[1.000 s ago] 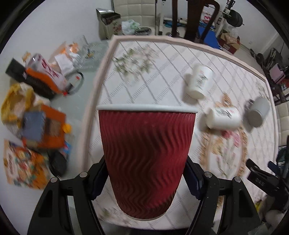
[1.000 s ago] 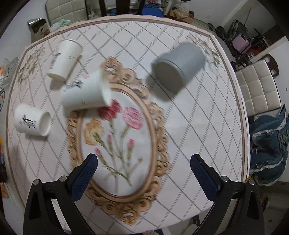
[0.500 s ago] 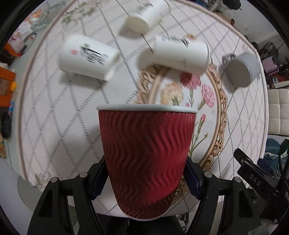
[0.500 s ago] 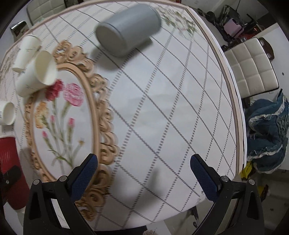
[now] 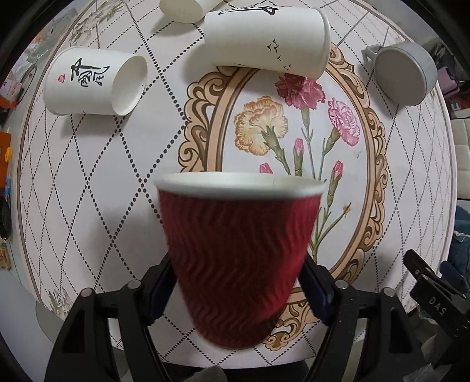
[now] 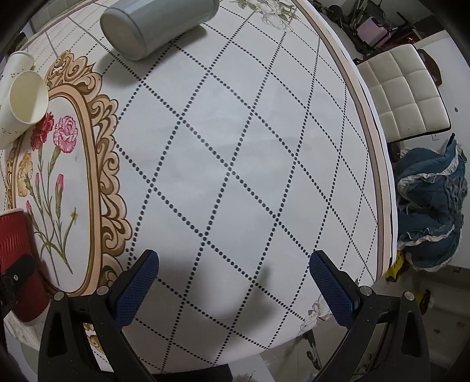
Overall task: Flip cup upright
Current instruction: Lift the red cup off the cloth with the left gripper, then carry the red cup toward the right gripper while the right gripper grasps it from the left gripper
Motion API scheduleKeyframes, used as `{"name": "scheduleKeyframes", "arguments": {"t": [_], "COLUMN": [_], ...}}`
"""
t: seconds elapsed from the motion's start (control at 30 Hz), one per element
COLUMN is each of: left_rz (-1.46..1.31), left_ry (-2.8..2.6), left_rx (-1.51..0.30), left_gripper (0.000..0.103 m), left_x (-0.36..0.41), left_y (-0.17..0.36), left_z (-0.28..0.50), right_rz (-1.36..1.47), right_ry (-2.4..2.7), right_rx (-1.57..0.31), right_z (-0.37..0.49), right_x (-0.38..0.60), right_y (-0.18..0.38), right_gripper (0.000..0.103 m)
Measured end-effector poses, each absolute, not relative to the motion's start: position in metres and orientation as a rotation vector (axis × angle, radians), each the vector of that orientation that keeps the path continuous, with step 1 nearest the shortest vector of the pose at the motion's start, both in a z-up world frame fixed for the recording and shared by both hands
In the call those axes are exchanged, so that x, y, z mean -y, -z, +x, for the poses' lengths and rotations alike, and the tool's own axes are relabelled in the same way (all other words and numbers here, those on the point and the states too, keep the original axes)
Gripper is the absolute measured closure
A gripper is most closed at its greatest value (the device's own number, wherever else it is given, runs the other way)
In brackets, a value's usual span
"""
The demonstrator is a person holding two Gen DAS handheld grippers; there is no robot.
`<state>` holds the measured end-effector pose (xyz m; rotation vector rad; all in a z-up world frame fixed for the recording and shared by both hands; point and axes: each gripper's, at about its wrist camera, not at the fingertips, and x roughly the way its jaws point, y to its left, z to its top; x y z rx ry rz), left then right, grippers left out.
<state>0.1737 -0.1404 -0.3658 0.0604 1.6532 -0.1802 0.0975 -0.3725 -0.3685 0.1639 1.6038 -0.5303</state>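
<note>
My left gripper [image 5: 238, 291] is shut on a red ribbed paper cup [image 5: 239, 258] with a white rim. The cup is mouth-up and held over the near part of the table; it also shows at the left edge of the right wrist view [image 6: 17, 264]. White paper cups lie on their sides: one with black characters [image 5: 94, 80], a larger one with bird marks [image 5: 264, 41], and one at the top edge [image 5: 188, 8]. A grey mug [image 5: 402, 76] lies on its side at the far right, also in the right wrist view [image 6: 158, 25]. My right gripper [image 6: 233, 286] is open and empty above the table.
The round table [image 6: 235, 164] has a diamond-dot cloth with a flower medallion [image 5: 293, 132]. A white padded chair [image 6: 402, 97] and a blue cloth heap [image 6: 431, 205] are past the table's right edge. Bags and clutter lie on the floor at the left [image 5: 6, 152].
My left gripper carried the red cup from the table's left edge in over the table and lower, toward the medallion. My right gripper swung right and lower over the bare cloth.
</note>
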Motion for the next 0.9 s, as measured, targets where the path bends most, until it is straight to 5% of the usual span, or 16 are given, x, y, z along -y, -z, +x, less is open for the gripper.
{"name": "scheduleKeyframes", "arguments": {"t": [0.2, 0.6, 0.9], "left_rz": [0.064, 0.041, 0.017], "left_ry": [0.178, 0.189, 0.085], "left_rx": [-1.647, -1.615, -1.383], "left_gripper": [0.005, 0.005, 0.005], "left_x": [0.139, 0.139, 0.089], "left_y": [0.368, 0.338, 0.238], "left_z": [0.171, 0.157, 0.145], "right_rz": [0.163, 0.169, 0.223], "right_ry": [0.527, 0.524, 0.478], "right_rx": [-1.605, -1.59, -1.562], "right_z": [0.095, 0.092, 0.087], "right_x": [0.378, 0.376, 0.376], "right_y": [0.369, 0.361, 0.346], "right_gripper": [0.0, 0.0, 0.0]}}
